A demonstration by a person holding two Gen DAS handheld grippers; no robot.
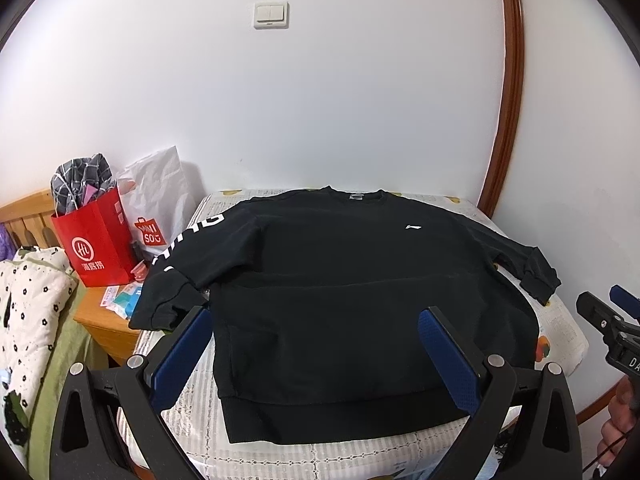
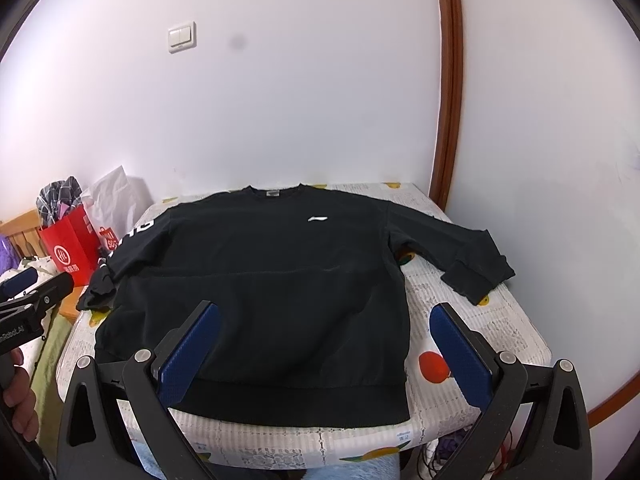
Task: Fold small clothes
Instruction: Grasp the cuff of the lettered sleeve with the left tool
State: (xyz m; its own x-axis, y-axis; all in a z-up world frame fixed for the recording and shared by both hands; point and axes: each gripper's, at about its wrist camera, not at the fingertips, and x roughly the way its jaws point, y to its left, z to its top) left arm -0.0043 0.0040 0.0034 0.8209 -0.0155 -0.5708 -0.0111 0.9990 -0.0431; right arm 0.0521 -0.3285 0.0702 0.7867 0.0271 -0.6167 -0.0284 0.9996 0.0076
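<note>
Ahead of both tools, black sweatshirt (image 1: 340, 300) lies flat, unfolded, on the surface (image 2: 480, 320). Left tool (image 1: 316, 356) and right tool (image 2: 324, 352) both spread wide, holding nothing. Risk: left sleeve (image 1: 176, 280) overhangs the edge, could drag the body askew. Its cuff is bunched, hard to read.

even, bright indoor light, soft shadows; strong fisheye bending with dark corners (edges slightly soft).
</note>
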